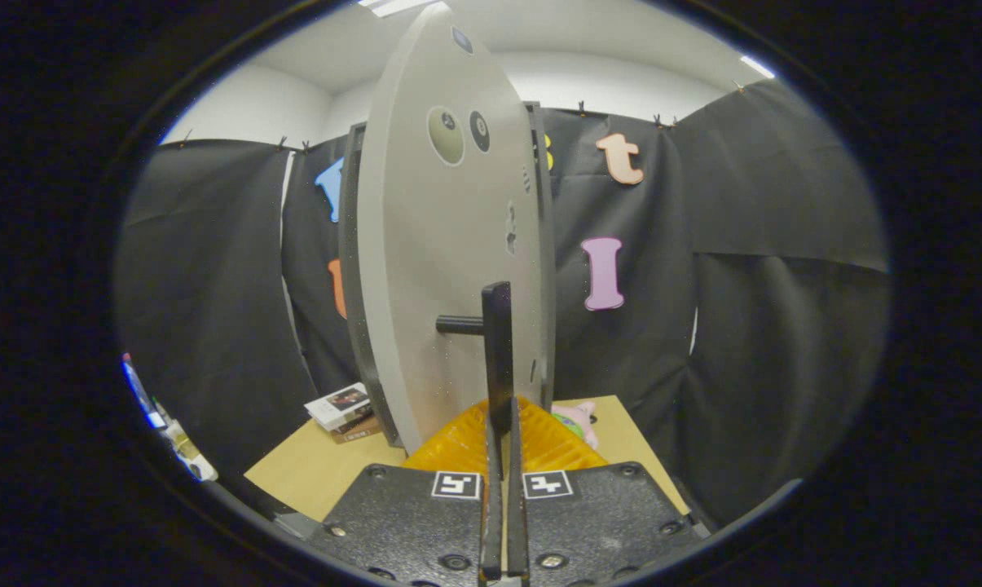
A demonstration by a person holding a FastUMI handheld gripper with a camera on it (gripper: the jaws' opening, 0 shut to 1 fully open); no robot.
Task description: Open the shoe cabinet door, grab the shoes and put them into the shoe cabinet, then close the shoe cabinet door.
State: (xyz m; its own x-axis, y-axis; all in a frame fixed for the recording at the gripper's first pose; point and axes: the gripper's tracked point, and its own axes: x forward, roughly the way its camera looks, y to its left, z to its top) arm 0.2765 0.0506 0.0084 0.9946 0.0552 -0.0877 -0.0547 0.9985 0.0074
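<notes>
The shoe cabinet's grey door (442, 269) stands right ahead of me, swung so that I look along its face at a steep angle. A dark vertical bar handle (497, 342) sticks out from it on a short stem. My gripper (503, 420) is shut on the lower end of this handle, one finger pressing on each side. The dark edge of the cabinet body (544, 244) shows just behind the door on the right.
The cabinet stands on a light wooden table (303, 477). A small stack of boxes (342, 408) lies left of the door, and a pink plush toy (579, 420) sits to its right. Bottles (173, 436) stand far left. Black cloth walls surround the booth.
</notes>
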